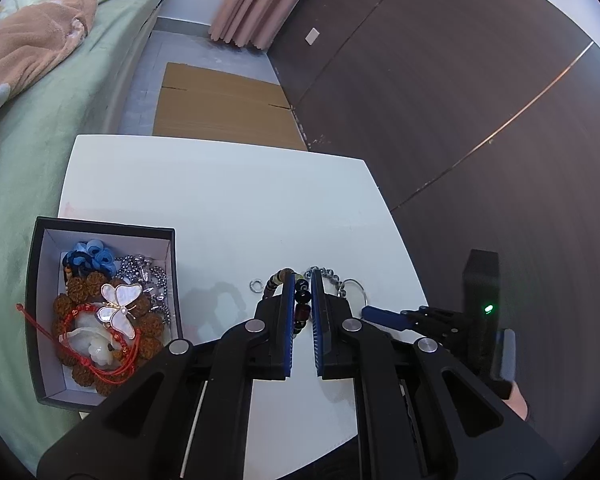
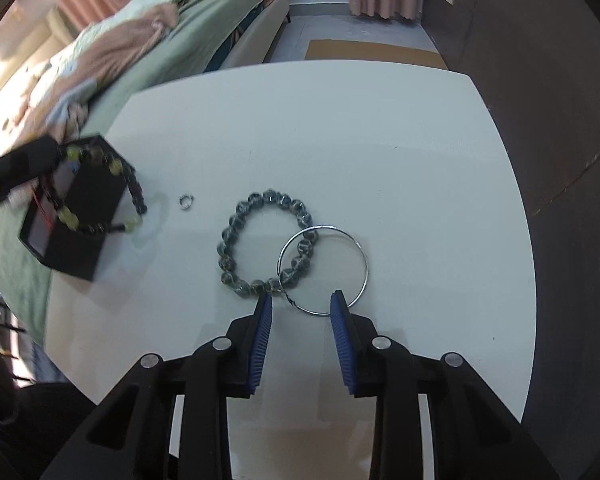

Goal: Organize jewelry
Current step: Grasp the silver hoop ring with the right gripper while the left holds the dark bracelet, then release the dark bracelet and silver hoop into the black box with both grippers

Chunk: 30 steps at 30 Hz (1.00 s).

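My left gripper (image 1: pixel 302 280) is shut on a dark beaded bracelet (image 1: pixel 302 300) and holds it above the white table (image 1: pixel 220 208). In the right wrist view that bracelet (image 2: pixel 100 192), with dark and yellow-green beads, hangs in front of the black jewelry box (image 2: pixel 80 240). The box (image 1: pixel 44 320) holds brown seed beads, a butterfly brooch (image 1: pixel 118 310), blue rings and red cord. My right gripper (image 2: pixel 301 300) is open, its jaws around the near edge of a thin silver bangle (image 2: pixel 362 252). The bangle overlaps a grey beaded bracelet (image 2: pixel 236 216). A small silver ring (image 2: pixel 186 201) lies nearby.
A green bed (image 1: pixel 40 120) with blankets borders the table's left side. Dark wood panels (image 1: pixel 460 100) stand to the right. Flat cardboard (image 1: pixel 220 104) lies on the floor beyond the table. The box overhangs the table's left edge.
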Each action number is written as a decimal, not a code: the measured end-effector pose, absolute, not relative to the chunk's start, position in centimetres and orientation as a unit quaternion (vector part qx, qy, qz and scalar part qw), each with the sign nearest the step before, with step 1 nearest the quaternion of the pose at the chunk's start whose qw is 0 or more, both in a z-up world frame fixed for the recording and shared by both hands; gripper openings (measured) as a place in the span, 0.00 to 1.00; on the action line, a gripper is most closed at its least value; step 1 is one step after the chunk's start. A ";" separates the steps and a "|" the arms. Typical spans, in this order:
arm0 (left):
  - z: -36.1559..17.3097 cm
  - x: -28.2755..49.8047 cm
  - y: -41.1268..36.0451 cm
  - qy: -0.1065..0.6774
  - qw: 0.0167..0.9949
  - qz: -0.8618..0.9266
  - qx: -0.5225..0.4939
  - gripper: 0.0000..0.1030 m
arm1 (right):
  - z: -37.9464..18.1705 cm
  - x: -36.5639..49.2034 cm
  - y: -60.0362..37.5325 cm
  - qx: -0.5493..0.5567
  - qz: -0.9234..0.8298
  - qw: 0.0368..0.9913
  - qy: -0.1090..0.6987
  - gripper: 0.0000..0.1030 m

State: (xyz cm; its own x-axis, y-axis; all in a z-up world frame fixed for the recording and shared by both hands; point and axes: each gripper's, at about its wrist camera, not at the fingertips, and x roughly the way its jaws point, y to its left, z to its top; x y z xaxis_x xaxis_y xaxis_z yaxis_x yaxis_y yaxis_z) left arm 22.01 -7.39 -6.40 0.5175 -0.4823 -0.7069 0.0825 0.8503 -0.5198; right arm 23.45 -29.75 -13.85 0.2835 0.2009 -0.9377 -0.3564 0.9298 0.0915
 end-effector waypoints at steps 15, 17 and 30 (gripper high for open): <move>-4.7 20.8 -5.0 0.439 0.853 -0.166 -0.230 0.08 | -11.8 23.8 -29.6 -0.032 0.183 0.815 0.549 0.02; -4.3 20.5 -4.4 0.434 0.855 -0.164 -0.232 0.08 | -11.1 23.6 -29.8 -0.010 0.190 0.819 0.542 0.02; -3.6 19.0 0.6 0.422 0.865 -0.133 -0.237 0.09 | -6.6 22.7 -26.3 0.074 0.252 0.834 0.486 0.03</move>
State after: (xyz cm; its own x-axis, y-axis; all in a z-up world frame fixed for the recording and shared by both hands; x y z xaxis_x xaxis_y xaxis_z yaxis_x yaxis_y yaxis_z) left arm 18.95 0.62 -3.59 0.6087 -0.4306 -0.6663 0.0305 0.8520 -0.5227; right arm 22.67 -26.31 -6.57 0.4019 0.4914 -0.7727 -0.3480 0.8625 0.3675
